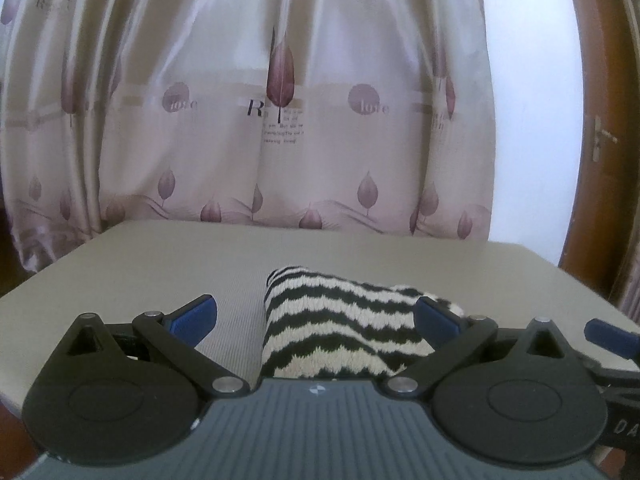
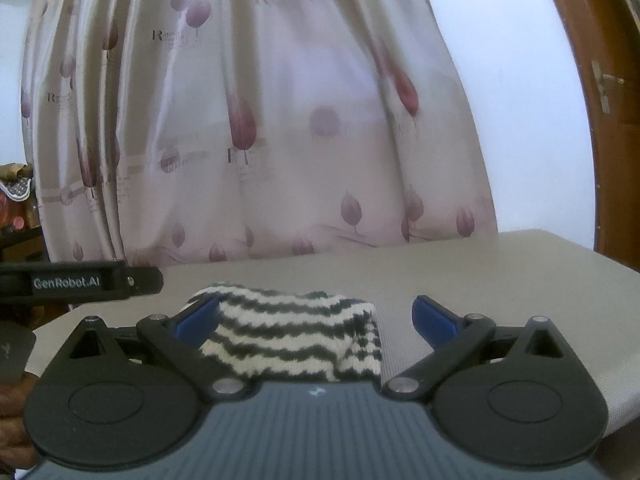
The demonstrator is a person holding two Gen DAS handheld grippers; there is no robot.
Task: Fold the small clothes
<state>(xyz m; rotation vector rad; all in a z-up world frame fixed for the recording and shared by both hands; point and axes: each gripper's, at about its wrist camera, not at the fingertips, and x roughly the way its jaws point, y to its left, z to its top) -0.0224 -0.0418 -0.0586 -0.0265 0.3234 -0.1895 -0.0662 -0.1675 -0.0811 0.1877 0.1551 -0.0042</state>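
Your left gripper [image 1: 316, 320] and right gripper [image 2: 316, 320] both have their blue fingers [image 1: 192, 318] spread wide and gripping nothing, while the folded black-and-white striped garment [image 1: 336, 324] lies on the grey counter [image 1: 200, 256] between them, before the patterned curtain [image 1: 280, 100].

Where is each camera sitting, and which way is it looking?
Left wrist: sits on the left gripper, looking forward over the striped cloth toward the curtain; its own open jaws show.
Right wrist: sits on the right gripper, facing the same way; open jaws show, with the other gripper at left.
Shared: cloth, grey table, curtain, wooden door.
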